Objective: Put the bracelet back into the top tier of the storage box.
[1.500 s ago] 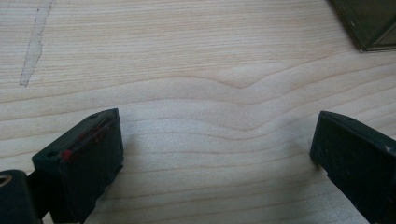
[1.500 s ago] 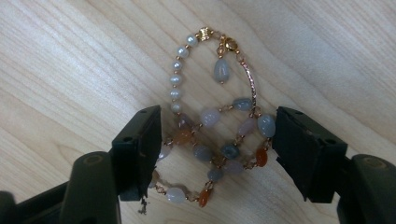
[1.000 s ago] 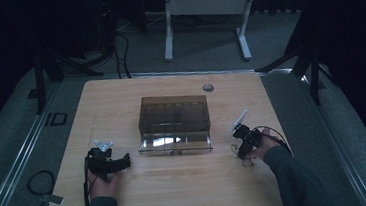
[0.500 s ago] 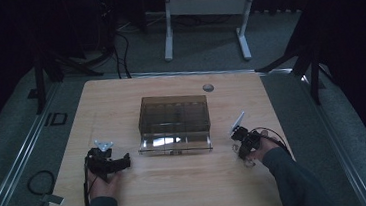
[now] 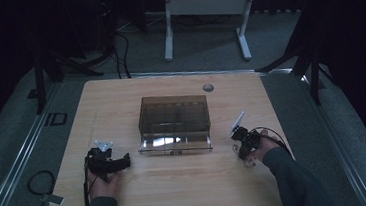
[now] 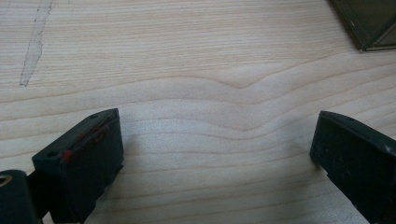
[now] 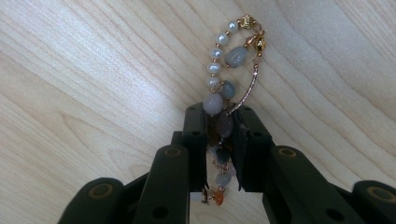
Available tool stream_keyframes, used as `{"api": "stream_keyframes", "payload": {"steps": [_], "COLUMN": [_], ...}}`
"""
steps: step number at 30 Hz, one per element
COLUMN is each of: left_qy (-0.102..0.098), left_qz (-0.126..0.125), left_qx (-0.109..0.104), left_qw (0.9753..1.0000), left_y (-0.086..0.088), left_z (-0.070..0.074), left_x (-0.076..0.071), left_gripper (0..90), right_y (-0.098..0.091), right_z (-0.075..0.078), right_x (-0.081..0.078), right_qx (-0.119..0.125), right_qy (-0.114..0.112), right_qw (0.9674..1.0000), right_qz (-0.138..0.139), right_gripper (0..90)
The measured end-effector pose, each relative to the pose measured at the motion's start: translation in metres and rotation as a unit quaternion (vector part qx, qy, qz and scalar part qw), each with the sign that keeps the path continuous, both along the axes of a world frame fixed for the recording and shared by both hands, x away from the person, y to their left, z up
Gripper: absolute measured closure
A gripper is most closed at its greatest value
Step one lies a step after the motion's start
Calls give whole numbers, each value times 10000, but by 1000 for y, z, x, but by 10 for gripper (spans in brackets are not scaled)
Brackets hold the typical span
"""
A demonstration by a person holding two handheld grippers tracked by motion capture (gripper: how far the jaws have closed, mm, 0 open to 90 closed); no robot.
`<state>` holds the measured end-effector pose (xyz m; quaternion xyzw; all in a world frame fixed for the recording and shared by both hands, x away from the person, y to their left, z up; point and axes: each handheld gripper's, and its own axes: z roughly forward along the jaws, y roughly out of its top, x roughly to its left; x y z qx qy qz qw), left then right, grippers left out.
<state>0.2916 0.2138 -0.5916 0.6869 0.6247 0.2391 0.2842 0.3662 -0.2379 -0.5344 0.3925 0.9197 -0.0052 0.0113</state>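
A beaded bracelet [image 7: 229,56] of pale pearls, grey stones and a gold clasp lies partly on the wooden table [image 5: 179,193]. My right gripper [image 7: 219,126] is shut on its lower beads; its jaws have just been closing on them. In the high view this right gripper [image 5: 241,150] is to the right of a smoky transparent box [image 5: 174,114], whose front drawer [image 5: 174,144] is pulled out. My left gripper [image 5: 125,162] rests at the front left, and in the left gripper view it [image 6: 217,154] stands open over bare wood.
A corner of the box [image 6: 369,23] shows at the top right of the left gripper view. A round grommet [image 5: 208,87] sits near the table's far edge. White desk legs [image 5: 202,6] stand behind the table, and a cable [image 5: 37,181] lies on the floor at left.
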Motion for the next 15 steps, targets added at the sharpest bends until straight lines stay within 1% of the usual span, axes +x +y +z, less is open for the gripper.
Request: {"api": "stream_keyframes", "payload": {"steps": [2, 3, 4, 6, 7, 9, 11, 15], "left_qy": [-1, 1, 1, -1, 0, 1, 0, -1], "left_qz": [-2, -1, 0, -1, 0, -2, 0, -1], "left_qx": [1, 0, 0, 0, 1, 1, 1, 1], "left_qw": [10000, 10000, 10000, 10000, 10000, 10000, 10000, 10000], "left_y": [0, 0, 0, 0, 0, 0, 0, 0], "left_z": [0, 0, 0, 0, 0, 0, 0, 0], "left_x": [0, 0, 0, 0, 0, 0, 0, 0], "left_gripper": [28, 28, 28, 28, 28, 28, 28, 28], "right_y": [0, 0, -1, -2, -2, -1, -1, -3], "right_z": [0, 2, 5, 8, 5, 4, 1, 4], "right_x": [0, 0, 1, 2, 1, 1, 1, 0], "right_qx": [4, 39, 133, 162, 70, 52, 69, 153], "right_qy": [11, -4, -48, -17, 17, 44, 45, 27], "right_qw": [10000, 10000, 9999, 9999, 10000, 10000, 10000, 9999], "right_qz": [0, -5, -37, -33, 19, 24, 21, -11], "right_gripper": [769, 822, 841, 842, 843, 843, 843, 843]}}
